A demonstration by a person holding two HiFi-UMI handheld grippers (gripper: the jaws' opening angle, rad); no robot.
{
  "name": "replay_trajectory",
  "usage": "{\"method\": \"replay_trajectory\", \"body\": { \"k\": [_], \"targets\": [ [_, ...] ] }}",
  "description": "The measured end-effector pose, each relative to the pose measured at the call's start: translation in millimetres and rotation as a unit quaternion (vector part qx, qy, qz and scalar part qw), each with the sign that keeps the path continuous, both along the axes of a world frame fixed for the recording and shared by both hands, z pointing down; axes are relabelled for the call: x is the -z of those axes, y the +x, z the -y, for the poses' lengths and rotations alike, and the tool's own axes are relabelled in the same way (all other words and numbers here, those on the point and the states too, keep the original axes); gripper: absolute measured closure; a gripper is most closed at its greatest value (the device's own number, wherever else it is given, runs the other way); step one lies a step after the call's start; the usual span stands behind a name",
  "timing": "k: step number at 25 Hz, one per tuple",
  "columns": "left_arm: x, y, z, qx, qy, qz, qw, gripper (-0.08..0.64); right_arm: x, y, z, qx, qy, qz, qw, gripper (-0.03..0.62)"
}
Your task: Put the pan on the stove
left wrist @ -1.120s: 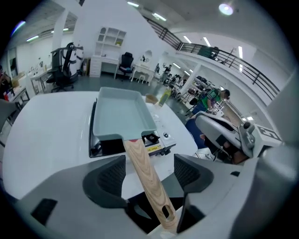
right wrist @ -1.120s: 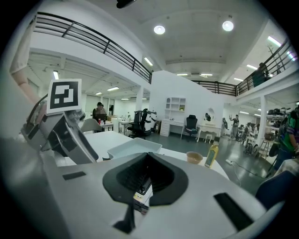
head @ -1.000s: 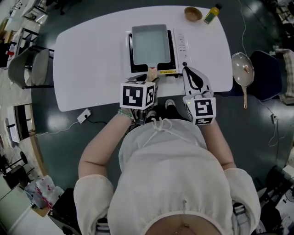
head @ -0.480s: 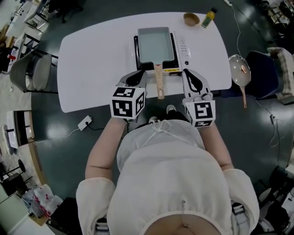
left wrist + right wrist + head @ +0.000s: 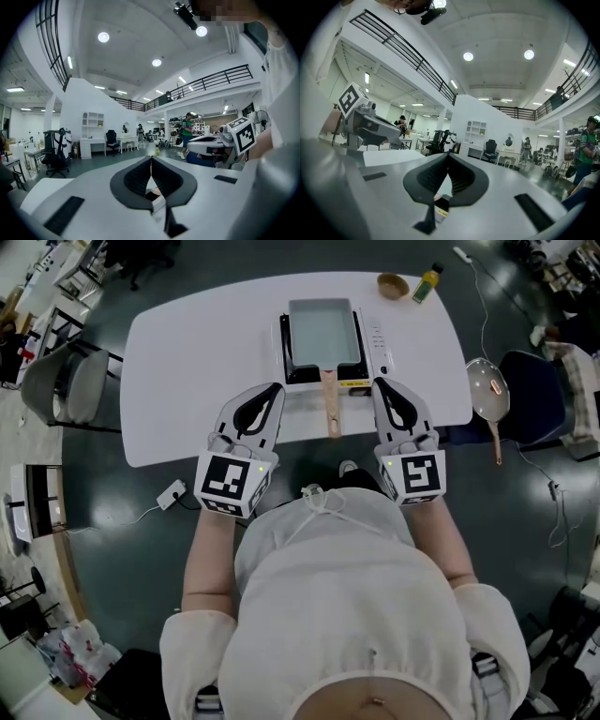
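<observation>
Now, on the white table [image 5: 187,352], the stove [image 5: 375,338] carries the pan [image 5: 323,329] squarely. Left gripper [image 5: 272,390] and right gripper [image 5: 382,385] hang empty, jaws pressed together; best to draw off clear of the handle [image 5: 330,409].

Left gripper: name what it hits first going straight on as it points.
Likely the stove, at its near left corner beside the pan. The left gripper points roughly level, though, so it may pass over; height is unclear.

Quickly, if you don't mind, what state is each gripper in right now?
Left gripper: closed, holding nothing.
Right gripper: closed, holding nothing.
</observation>
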State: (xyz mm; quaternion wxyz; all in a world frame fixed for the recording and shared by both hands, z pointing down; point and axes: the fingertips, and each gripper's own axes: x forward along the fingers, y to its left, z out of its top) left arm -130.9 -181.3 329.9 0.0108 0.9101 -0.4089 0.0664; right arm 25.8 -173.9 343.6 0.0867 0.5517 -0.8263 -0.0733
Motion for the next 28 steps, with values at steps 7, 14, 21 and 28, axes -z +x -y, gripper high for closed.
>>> {"method": "replay_trajectory", "body": {
  "k": [7, 14, 21, 28],
  "targets": [
    [2, -31, 4, 0.015, 0.004, -0.026, 0.9995, 0.537, 3, -11, 2, 0.003, 0.012, -0.004, 1.000, 0.588],
    [0, -35, 9, 0.025, 0.002, -0.022, 0.9994, 0.535, 1, -14, 11, 0.000, 0.002, 0.012, 1.000, 0.589],
    [2, -32, 15, 0.024, -0.005, -0.042, 0.9988, 0.535, 0, -18, 16, 0.008, 0.000, 0.011, 1.000, 0.591],
    [0, -25, 21, 0.021, -0.013, -0.041, 0.9989, 0.535, 2, -17, 18, 0.013, 0.002, 0.003, 1.000, 0.591]
  ]
}}
